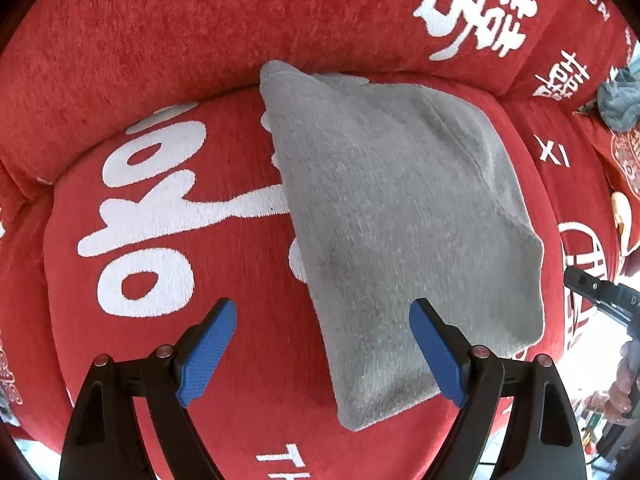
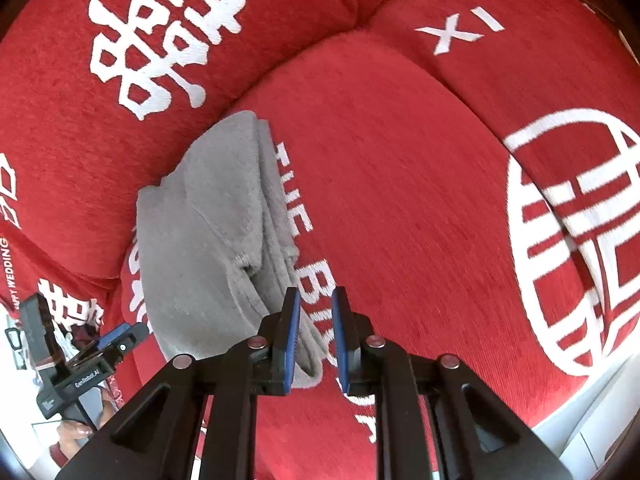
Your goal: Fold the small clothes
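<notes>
A grey fleece garment [image 1: 400, 220] lies folded into a rough rectangle on the red sofa seat [image 1: 248, 276]. My left gripper [image 1: 322, 306] hangs straight above the garment's near left edge, open wide with nothing between its blue pads [image 1: 208, 352]. In the right wrist view the same garment [image 2: 208, 240] shows its stacked folded edges. My right gripper [image 2: 316, 294] hovers over the garment's near corner with its jaws a narrow gap apart. Nothing is pinched between them, and the cloth lies below and behind the left finger.
The sofa backrest [image 1: 200, 40] with white characters rises behind the garment. A blue-grey cloth [image 1: 618, 108] lies far right on the sofa. The right gripper [image 1: 600, 296] and a hand [image 1: 620, 396] show at the right edge, and the left gripper [image 2: 120, 340] at lower left.
</notes>
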Available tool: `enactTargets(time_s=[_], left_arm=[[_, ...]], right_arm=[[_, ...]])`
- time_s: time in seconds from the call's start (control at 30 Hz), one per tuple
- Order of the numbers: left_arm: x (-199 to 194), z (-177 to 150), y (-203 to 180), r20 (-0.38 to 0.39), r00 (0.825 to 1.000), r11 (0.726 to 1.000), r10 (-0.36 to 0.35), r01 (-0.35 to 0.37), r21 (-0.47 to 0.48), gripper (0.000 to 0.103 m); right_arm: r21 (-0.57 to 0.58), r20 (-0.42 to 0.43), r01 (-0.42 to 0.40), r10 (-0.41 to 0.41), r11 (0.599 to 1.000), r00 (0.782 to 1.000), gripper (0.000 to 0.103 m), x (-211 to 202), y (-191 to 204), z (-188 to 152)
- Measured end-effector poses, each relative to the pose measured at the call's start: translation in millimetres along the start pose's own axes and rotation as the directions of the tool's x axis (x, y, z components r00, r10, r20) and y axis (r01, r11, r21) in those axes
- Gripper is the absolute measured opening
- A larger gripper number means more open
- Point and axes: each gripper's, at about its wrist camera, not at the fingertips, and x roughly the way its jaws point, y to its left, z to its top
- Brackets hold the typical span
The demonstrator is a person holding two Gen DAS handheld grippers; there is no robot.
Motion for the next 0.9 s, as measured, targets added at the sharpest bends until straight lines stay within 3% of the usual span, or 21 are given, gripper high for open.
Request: enactTargets(time_s=[0.1, 0.2, 0.27, 0.57, 0.77, 0.9], left_arm=[[2.8, 2.8, 1.5, 0.000, 1.000, 1.000, 0.003, -0.003, -0.013, 0.089], [4.3, 5.2, 1.2, 0.011, 1.000, 1.000, 0.010, -0.010, -0.011, 0.090], [5.5, 7.2, 0.9, 0.013, 1.000, 1.000, 0.017, -0.017, -0.015, 0.103], [10.5, 18.5, 0.6, 0.007, 1.000, 1.000, 0.021, -0.021, -0.021, 0.103], [20.3, 23.1, 19.6, -0.019, 0.998, 0.993, 0.057, -0.058, -0.099, 0.103], [24.5, 23.4, 31.5, -0.036, 0.999, 0.991, 0.012, -0.017, -0.130, 0.103]], right_arm=[[-0.015, -0.007, 0.004, -0.004, 1.000, 1.000, 0.032, 3.3, 3.7, 3.9], [-0.026, -0.009, 0.000, 0.000, 1.000, 1.000, 0.034, 4.4, 6.2, 7.9], [-0.028, -0.009, 0.000, 0.000, 1.000, 1.000, 0.037, 5.8, 7.7, 11.7], [-0.091, -0.017, -0.001, 0.000, 0.996, 1.000, 0.057, 17.1, 22.6, 28.9], [-0.120, -0.027, -0.003, 0.000, 0.993, 1.000, 0.058, 25.1, 29.2, 38.9], [-0.126, -0.040, -0.004, -0.001, 0.992, 0.999, 0.058, 30.5, 27.6, 43.6]])
